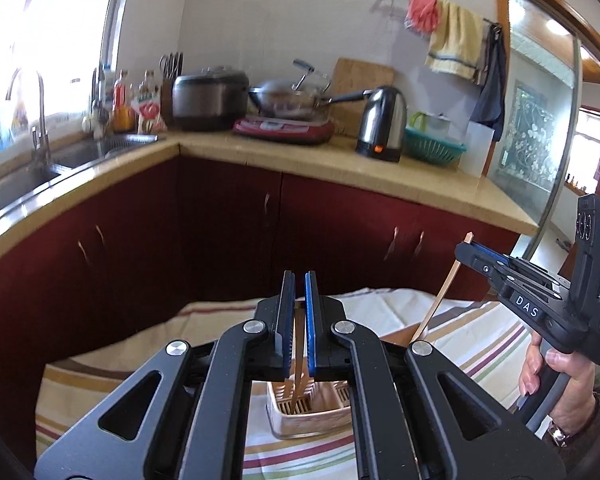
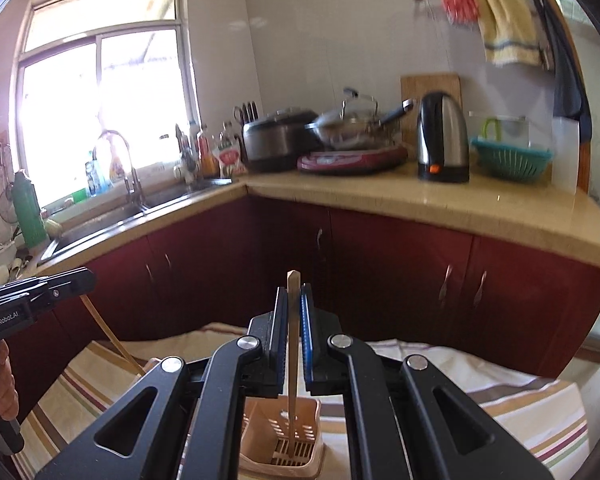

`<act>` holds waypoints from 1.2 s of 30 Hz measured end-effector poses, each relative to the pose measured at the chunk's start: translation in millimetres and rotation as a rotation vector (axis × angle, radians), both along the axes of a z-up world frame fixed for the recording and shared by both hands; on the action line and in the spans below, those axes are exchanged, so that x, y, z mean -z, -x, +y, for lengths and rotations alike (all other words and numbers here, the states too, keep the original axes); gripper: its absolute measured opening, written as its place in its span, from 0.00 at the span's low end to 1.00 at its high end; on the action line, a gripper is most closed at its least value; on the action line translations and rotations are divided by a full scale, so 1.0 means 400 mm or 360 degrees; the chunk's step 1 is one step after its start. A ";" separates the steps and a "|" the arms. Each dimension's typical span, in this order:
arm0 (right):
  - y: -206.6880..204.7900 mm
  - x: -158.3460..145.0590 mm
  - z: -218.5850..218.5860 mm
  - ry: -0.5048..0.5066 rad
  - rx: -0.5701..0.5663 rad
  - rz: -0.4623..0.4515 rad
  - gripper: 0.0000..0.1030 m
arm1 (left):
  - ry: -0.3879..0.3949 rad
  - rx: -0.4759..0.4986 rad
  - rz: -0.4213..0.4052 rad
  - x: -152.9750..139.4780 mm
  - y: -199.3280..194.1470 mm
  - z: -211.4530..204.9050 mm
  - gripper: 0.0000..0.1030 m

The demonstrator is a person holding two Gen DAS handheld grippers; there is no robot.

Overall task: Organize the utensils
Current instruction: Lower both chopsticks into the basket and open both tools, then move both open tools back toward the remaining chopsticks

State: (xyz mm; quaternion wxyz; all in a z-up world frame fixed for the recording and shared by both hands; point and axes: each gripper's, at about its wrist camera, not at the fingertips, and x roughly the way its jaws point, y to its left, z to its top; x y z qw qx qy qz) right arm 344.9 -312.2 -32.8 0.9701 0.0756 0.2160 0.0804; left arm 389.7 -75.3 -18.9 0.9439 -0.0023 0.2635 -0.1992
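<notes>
A beige slotted utensil holder (image 1: 308, 412) stands on a striped cloth, low in both views (image 2: 280, 436). My left gripper (image 1: 299, 280) is shut on a wooden chopstick (image 1: 298, 360) whose lower end reaches into the holder. My right gripper (image 2: 294, 292) is shut on a second wooden chopstick (image 2: 293, 360), held upright over the holder with its tip inside. The right gripper also shows at the right of the left wrist view (image 1: 466, 246), and its chopstick (image 1: 440, 300) slants down behind the left gripper.
The striped cloth (image 1: 460, 344) covers the table below. A beige L-shaped counter (image 2: 460, 204) over red cabinets runs behind, with a sink (image 2: 112, 216), rice cooker (image 2: 276, 140), wok, kettle (image 2: 444, 140) and green basket (image 2: 510, 164).
</notes>
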 end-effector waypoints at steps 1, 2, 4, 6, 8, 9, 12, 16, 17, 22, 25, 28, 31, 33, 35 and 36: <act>-0.004 0.007 0.000 -0.0004 0.0001 0.0011 0.07 | -0.0001 -0.0007 0.0012 0.009 -0.008 0.003 0.05; -0.007 0.015 0.000 -0.0009 0.0000 0.0024 0.07 | 0.0001 -0.0012 0.0022 0.017 -0.012 0.007 0.05; -0.011 0.022 0.000 -0.0011 0.0003 0.0026 0.07 | 0.0011 -0.0021 0.0029 0.025 -0.023 0.015 0.05; -0.016 0.022 -0.003 -0.0023 0.0010 0.0027 0.07 | 0.0026 -0.0019 0.0051 0.032 -0.032 0.021 0.06; -0.034 0.021 -0.010 -0.0044 0.0015 0.0035 0.08 | 0.0052 -0.0033 0.0083 0.043 -0.044 0.029 0.13; -0.035 0.022 -0.014 -0.0055 0.0030 0.0033 0.09 | 0.0064 -0.0041 0.0094 0.048 -0.048 0.033 0.25; -0.045 0.024 -0.018 -0.0061 0.0034 0.0037 0.26 | 0.0098 -0.0073 0.0081 0.051 -0.050 0.043 0.49; -0.031 0.015 -0.025 -0.0067 0.0070 -0.0012 0.47 | 0.0093 -0.0087 0.0054 0.043 -0.041 0.044 0.64; -0.027 0.009 -0.026 -0.0065 0.0067 -0.0018 0.47 | 0.0091 -0.0087 0.0043 0.038 -0.035 0.044 0.64; 0.046 -0.020 -0.034 -0.0055 0.0095 -0.0081 0.50 | 0.0106 -0.0111 -0.0025 0.009 0.027 0.060 0.76; 0.115 -0.022 -0.030 -0.0033 0.0112 -0.0110 0.50 | 0.0071 -0.0138 -0.0102 -0.003 0.098 0.073 0.78; 0.209 -0.003 -0.018 -0.0007 0.0133 -0.0119 0.50 | 0.0029 -0.0186 -0.0173 0.013 0.198 0.092 0.78; 0.302 0.042 0.001 0.0026 0.0154 -0.0096 0.50 | 0.0000 -0.0235 -0.0200 0.058 0.289 0.112 0.78; 0.371 0.089 0.013 0.0055 0.0181 -0.0066 0.50 | -0.0042 -0.0290 -0.0206 0.099 0.358 0.124 0.78; 0.425 0.133 0.019 0.0063 0.0191 -0.0042 0.50 | -0.0037 -0.0314 -0.0183 0.134 0.410 0.139 0.78; 0.457 0.160 0.023 0.0076 0.0208 -0.0026 0.50 | -0.0041 -0.0330 -0.0175 0.154 0.441 0.147 0.78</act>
